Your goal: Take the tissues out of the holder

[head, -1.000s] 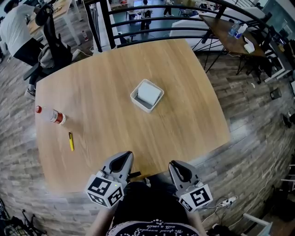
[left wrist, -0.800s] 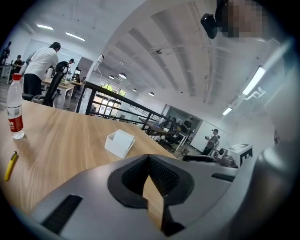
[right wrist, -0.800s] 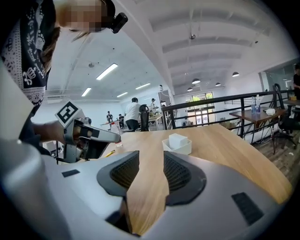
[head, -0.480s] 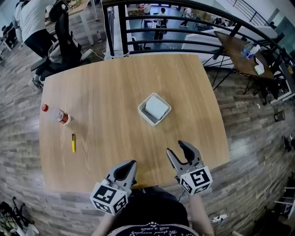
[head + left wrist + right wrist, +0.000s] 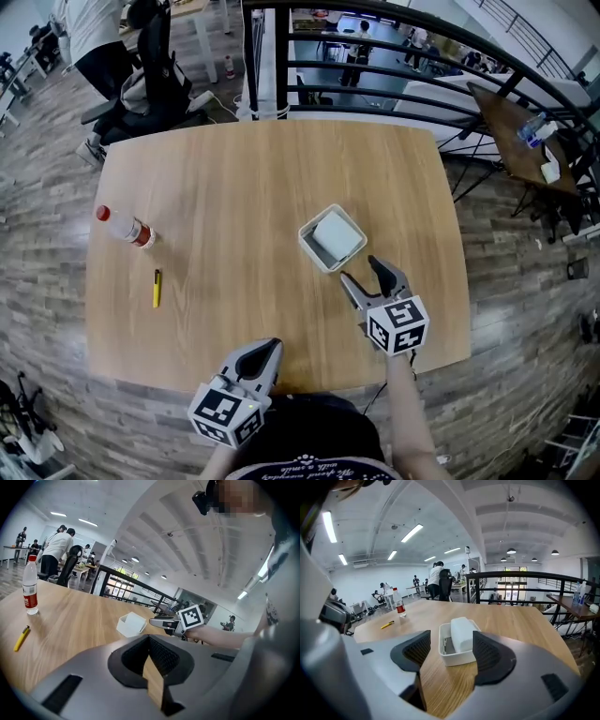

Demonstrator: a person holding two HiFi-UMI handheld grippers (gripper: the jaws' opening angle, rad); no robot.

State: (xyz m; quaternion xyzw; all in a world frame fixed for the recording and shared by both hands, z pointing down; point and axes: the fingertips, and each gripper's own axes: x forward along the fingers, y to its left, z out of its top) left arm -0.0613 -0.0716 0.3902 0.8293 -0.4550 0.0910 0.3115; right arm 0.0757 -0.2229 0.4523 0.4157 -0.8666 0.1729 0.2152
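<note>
- Wooden counter (image 5: 234, 169) is in front of me, and I hold a hand-held gripper in each hand above its near side.
- My right hand-held gripper (image 5: 361, 270) is let go, and its jaws are opening. They hold nothing.
- In the right gripper view, the white holder (image 5: 457, 657) shows in the gap between the jaws. The pads do not press on it.
- From my head view, the tips of that gripper are just beside the near corner of the holder (image 5: 312, 253). I cannot tell if they touch it.
- The tissues (image 5: 337, 236) are in the holder, a white block sitting up above its rim. They lean to the right side of the box in the right gripper view (image 5: 461, 632).
- The holder sits flat on the counter, near the middle and a bit to my right.
- My left hand-held gripper (image 5: 267, 349) is clenched tight with nothing in it. It hangs at the near edge of the counter, well apart from the holder.
- A bottle (image 5: 125, 226) with a red cap and red label is far off on my left side.
- A yellow pen (image 5: 157, 288) lies flat near the bottle, a bit closer to me.
</note>
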